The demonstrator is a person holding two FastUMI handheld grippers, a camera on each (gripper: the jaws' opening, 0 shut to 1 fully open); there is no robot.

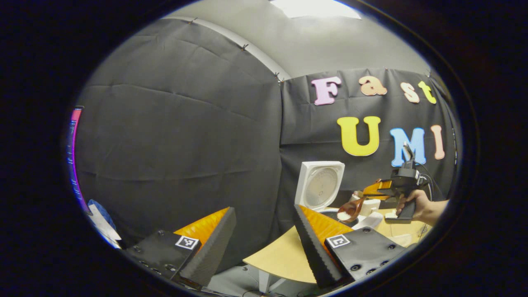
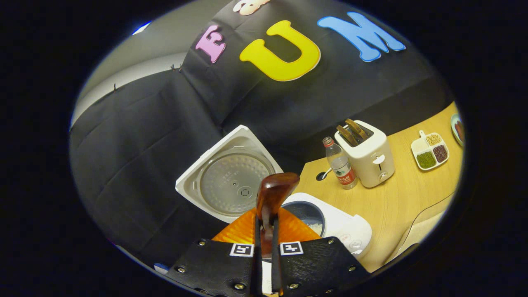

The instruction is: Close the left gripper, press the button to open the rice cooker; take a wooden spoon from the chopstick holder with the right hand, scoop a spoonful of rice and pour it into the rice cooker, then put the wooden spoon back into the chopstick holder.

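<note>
Right now we have the right gripper (image 2: 264,231) clamped on the handle of the wooden spoon (image 2: 272,196), both fingers pressing it, held over the open rice cooker (image 2: 338,225) whose lid (image 2: 231,175) stands upright. From the left gripper view, the spoon's bowl (image 1: 348,212) carries white rice just above the pot. Our left gripper (image 1: 264,243) hangs back with its fingers spread, holding nothing. To pour well, we judge we should tilt slowly over the pot's middle, clear of the rim.
</note>
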